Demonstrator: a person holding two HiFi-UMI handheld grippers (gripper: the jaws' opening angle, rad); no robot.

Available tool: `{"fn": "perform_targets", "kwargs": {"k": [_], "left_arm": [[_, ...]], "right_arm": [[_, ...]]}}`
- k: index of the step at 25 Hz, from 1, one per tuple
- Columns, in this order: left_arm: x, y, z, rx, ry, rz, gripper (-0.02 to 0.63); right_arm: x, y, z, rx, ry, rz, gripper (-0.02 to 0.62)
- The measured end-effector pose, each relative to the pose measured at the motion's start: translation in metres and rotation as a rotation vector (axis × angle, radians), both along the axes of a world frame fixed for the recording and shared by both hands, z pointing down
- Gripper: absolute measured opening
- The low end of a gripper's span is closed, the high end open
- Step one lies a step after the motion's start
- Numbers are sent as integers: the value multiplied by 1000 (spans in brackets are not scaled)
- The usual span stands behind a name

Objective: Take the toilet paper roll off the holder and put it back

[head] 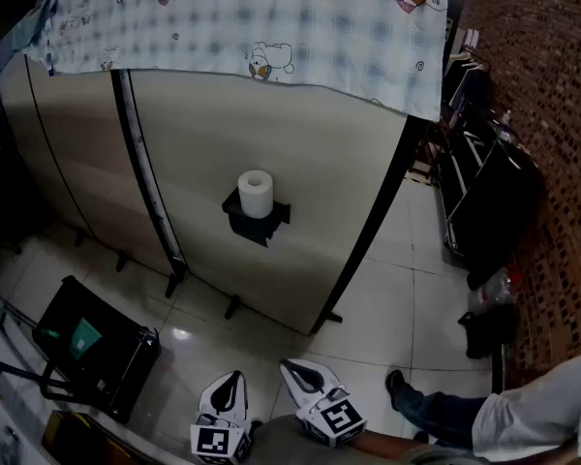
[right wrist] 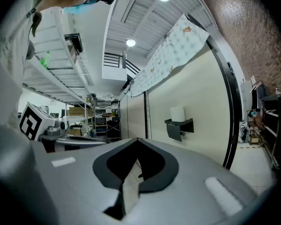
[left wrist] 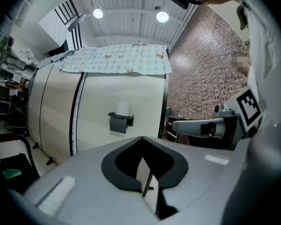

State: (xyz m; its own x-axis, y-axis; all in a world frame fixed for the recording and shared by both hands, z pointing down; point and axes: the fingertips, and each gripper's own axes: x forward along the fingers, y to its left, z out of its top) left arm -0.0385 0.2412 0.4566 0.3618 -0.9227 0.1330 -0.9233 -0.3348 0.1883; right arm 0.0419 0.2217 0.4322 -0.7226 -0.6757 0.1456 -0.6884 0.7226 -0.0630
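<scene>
Open tiled floor (head: pixel 271 323) runs from the person's feet up to the cream partition (head: pixel 320 153) — a straight way in. The holder (head: pixel 257 223) juts out of the panel with the toilet paper roll (head: pixel 256 194) upright on it. There is bare wall on both sides and above, up to the patterned cloth (head: pixel 271 17) overhanging the top. Small black feet (head: pixel 232 306) poke out at the base. A black case (head: pixel 97 347) stands off left, a dark rack (head: pixel 489 197) off right — both well apart from the holder.

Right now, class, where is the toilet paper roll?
In the head view's middle, the toilet paper roll stands upright in the black holder fixed to the beige partition, right of a black vertical strip and below the patterned cloth.
</scene>
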Motion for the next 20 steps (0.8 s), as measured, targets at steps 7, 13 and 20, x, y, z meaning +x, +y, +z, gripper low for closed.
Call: {"fn": "perform_targets", "kwargs": {"k": [7,13,20], "left_arm": [[-25,-11,15,-24,4,-1,0],[-37,-50,22,-63,-30,-49,0],[-31,-141,-6,-17,-113,-119,0]], "right_arm": [[-20,-13,10,-20,3,11,0],[-27,-61,21,-62,-28,-15,0],[-22,-152,1,4,-92,-92,0]]}}
